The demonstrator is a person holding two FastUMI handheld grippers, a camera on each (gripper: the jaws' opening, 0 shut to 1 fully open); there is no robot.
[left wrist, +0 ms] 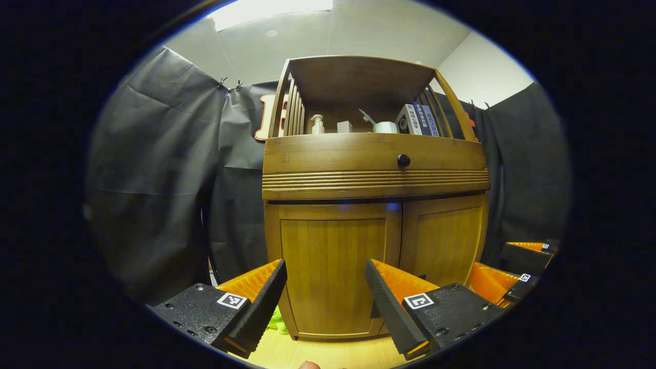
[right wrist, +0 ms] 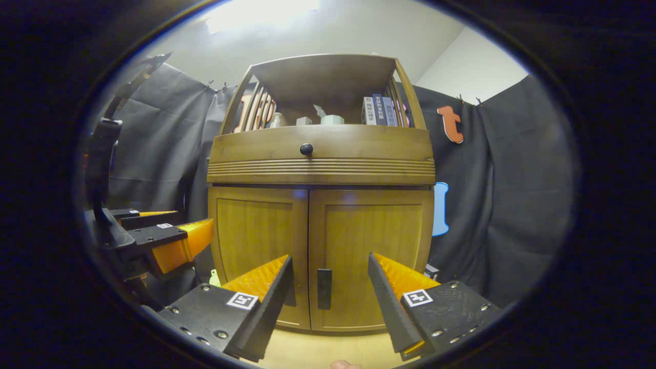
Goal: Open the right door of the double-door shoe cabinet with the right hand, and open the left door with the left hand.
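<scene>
Left hand-held gripper (left wrist: pixel 325 300) first: in the left gripper view I see its 2 fingers spread well apart with nothing between them, aimed at the lower part of the shoe cabinet (left wrist: pixel 374 205). Between the fingers lies the left door (left wrist: pixel 332 271), closed; the right door (left wrist: pixel 445 238) beside it is closed too. Above the doors runs a wide drawer front with a round black knob (left wrist: pixel 404 161). On the open shelf on top I can make out a pump bottle (left wrist: pixel 318 124), a roll of tape (left wrist: pixel 385 126) and a few books (left wrist: pixel 421 120). The right hand-held gripper (left wrist: pixel 517 266) shows at the right edge, near the right door. The cabinet stands on a pale wooden floor (left wrist: pixel 318 353).

Over to the right gripper view: the right hand-held gripper (right wrist: pixel 329 302) also has its fingers wide apart and empty. Between them I see the right door (right wrist: pixel 370 256) with its black vertical handle (right wrist: pixel 324 288) near the seam, not touched by either finger. The left door (right wrist: pixel 256 241) sits closed next to it. The left hand-held gripper (right wrist: pixel 171 233) shows at the left, just beside the cabinet's left side, its fingers parted.
</scene>
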